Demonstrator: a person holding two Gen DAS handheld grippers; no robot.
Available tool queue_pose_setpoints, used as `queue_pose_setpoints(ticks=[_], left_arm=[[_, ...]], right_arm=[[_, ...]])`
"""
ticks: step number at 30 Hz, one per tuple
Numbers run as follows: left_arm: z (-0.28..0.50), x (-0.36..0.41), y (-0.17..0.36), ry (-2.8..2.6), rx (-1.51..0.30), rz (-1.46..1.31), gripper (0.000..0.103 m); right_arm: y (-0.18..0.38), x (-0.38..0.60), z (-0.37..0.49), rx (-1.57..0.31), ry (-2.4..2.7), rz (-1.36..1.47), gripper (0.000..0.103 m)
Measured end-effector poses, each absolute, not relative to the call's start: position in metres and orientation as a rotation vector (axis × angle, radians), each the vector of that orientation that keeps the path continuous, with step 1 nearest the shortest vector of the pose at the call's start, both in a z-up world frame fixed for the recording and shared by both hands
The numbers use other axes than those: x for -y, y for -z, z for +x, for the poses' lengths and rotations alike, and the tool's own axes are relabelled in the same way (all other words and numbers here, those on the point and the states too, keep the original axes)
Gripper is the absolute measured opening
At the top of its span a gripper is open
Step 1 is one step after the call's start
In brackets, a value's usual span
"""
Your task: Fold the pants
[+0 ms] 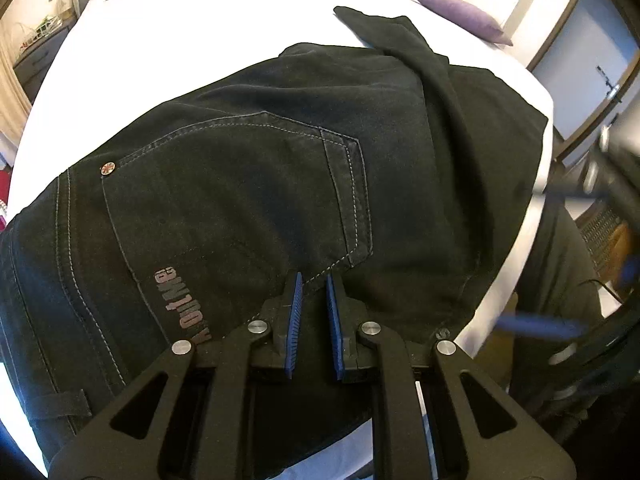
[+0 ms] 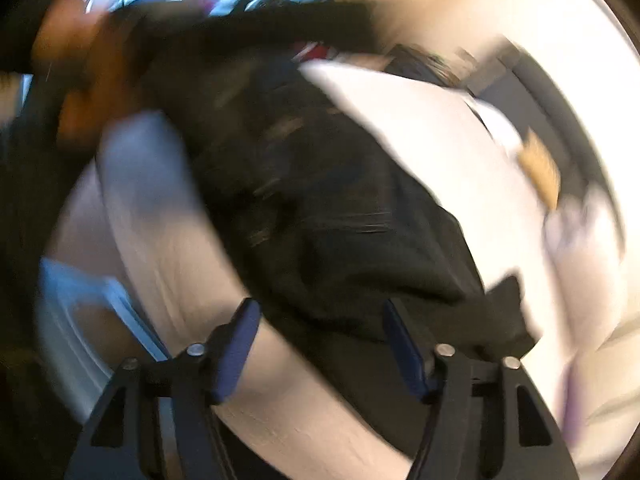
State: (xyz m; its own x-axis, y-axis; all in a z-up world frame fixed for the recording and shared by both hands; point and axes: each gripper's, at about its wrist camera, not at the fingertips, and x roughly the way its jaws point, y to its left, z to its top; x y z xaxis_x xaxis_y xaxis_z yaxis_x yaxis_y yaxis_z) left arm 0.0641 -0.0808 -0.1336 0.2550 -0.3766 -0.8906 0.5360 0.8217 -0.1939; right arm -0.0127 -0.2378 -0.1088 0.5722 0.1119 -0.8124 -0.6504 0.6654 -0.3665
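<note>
Two tools, left (image 1: 312,280) and right (image 2: 316,312), over black pants (image 1: 248,176).

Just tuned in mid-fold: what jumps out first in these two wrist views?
The black pants fill the left wrist view, spread on the white bed with a stitched back pocket facing up, right ahead of the left gripper, whose jaws stand slightly apart. The right wrist view is heavily motion-blurred; the right gripper is wide open over dark cloth.

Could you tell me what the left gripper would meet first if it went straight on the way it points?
Most likely the black pants: the left gripper points at the back pocket's lower corner, though depth is unclear.
</note>
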Motion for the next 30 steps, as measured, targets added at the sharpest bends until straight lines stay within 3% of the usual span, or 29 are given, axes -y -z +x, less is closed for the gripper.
queue_pose_setpoints(ticks=[6,13,24,27,29,30], left_arm=[[0.068,0.071,0.14,0.609,-1.181,0.089,0.012],[0.064,0.056,0.148,0.607,-1.196,0.004,0.012],[0.071,0.025,0.158,0.658,-1.223,-0.154,0.012],[0.071,0.024,0.158,0.663,-1.223,-0.158,0.011],[0.07,0.025,0.159,0.661,-1.222,-0.154,0.011],[0.07,0.025,0.158,0.661,-1.221,-0.151,0.011]], right_arm=[[0.043,0.36,0.107,-0.889,-0.236,-0.112,0.068],[0.072,0.465,0.267,-1.015,0.072,0.273,0.068],[0.166,0.485,0.375,-1.161,0.272,0.336,0.066],[0.175,0.477,0.385,-1.151,0.334,0.239,0.073],[0.176,0.473,0.391,-1.148,0.338,0.191,0.067],[0.175,0.473,0.393,-1.147,0.333,0.19,0.056]])
